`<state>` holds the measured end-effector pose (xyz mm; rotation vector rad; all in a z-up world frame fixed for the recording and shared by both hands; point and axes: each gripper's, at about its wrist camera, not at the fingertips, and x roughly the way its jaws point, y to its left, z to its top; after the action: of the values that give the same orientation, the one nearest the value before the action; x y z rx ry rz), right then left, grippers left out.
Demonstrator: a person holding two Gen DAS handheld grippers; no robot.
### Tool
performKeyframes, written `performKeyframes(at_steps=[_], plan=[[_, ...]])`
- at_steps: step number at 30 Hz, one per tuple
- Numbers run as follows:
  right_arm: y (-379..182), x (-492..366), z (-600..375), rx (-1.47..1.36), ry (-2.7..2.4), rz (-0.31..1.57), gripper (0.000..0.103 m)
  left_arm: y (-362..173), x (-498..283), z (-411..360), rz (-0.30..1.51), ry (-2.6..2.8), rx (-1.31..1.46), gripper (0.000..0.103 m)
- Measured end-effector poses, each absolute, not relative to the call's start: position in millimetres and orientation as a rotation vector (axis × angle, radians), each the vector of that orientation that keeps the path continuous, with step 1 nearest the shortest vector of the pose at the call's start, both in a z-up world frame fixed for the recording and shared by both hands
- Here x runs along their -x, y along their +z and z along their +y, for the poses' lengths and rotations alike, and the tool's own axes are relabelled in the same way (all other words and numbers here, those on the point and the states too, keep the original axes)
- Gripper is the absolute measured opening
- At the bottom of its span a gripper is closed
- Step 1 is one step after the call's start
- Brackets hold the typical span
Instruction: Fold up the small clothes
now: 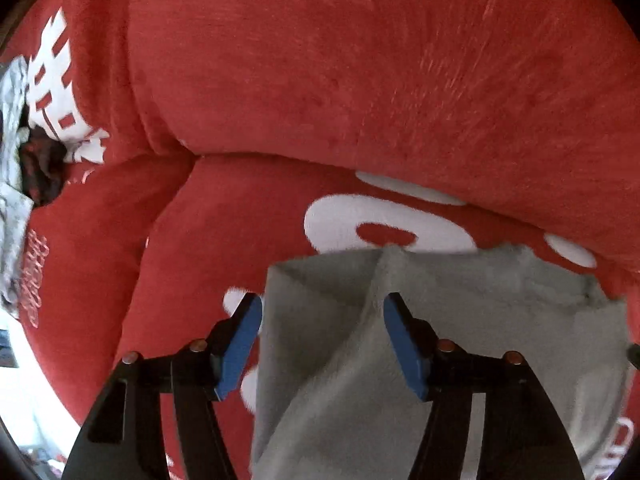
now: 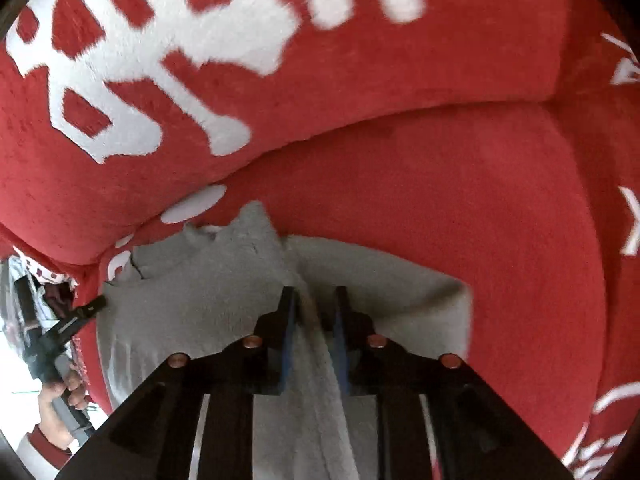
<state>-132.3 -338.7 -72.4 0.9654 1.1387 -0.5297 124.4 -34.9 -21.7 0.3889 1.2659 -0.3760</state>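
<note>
A small grey fleece garment (image 1: 460, 320) lies on a red plush sofa seat (image 1: 248, 216). My left gripper (image 1: 322, 312) is open, its blue pads straddling a raised fold at the garment's left part without closing on it. In the right wrist view the garment (image 2: 192, 304) spreads under my right gripper (image 2: 316, 300), which is shut on a pinched ridge of the grey cloth. The left gripper's tip (image 2: 90, 308) and the hand holding it show at the left edge of that view.
The sofa backrest (image 2: 280, 92), red with large white characters, rises just behind the garment. A pile of light and dark clothes (image 1: 16, 152) lies on the sofa at the far left. The seat's front edge and a pale floor (image 1: 32, 408) show at lower left.
</note>
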Motion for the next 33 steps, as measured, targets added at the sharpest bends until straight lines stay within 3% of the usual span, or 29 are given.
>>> performKeyframes(at_steps=[7,12,13,16,21,24,28,33], plan=[[-22.4,158.6,-295.9,-0.96,-0.376,1.044,0.018,-19.8,-75.9,-12.2,1.329,-0.511,-0.401,0.065],[-57.8,151.9,-248.0,-0.904,-0.365,1.203,0.018,-55.6,-62.3,11.0,1.338,-0.478,-0.375,0.066],[-68.6,157.7,-245.5,-0.892,-0.392,1.231,0.011,-55.2,-61.7,13.6,1.342,-0.48,-0.385,0.066],[-70.0,179.9,-254.6,-0.927,-0.421,1.181,0.0,-50.7,-60.6,31.8,1.34,-0.453,-0.454,0.082],[-56.4,209.3,-265.6,-0.981,-0.438,1.197,0.0,-46.6,-68.3,86.7,1.435,-0.363,-0.357,0.082],[-41.3,227.1,-261.6,-1.023,-0.473,1.2,0.012,-39.5,-61.6,115.3,1.484,-0.33,-0.268,0.082],[-46.5,265.0,-239.8,-1.291,-0.468,1.102,0.051,-42.0,-49.0,155.6,1.591,-0.313,0.016,0.082],[-73.7,289.7,-203.4,-1.582,-0.462,1.001,0.051,-62.8,-33.2,171.7,1.658,-0.283,0.222,0.082]])
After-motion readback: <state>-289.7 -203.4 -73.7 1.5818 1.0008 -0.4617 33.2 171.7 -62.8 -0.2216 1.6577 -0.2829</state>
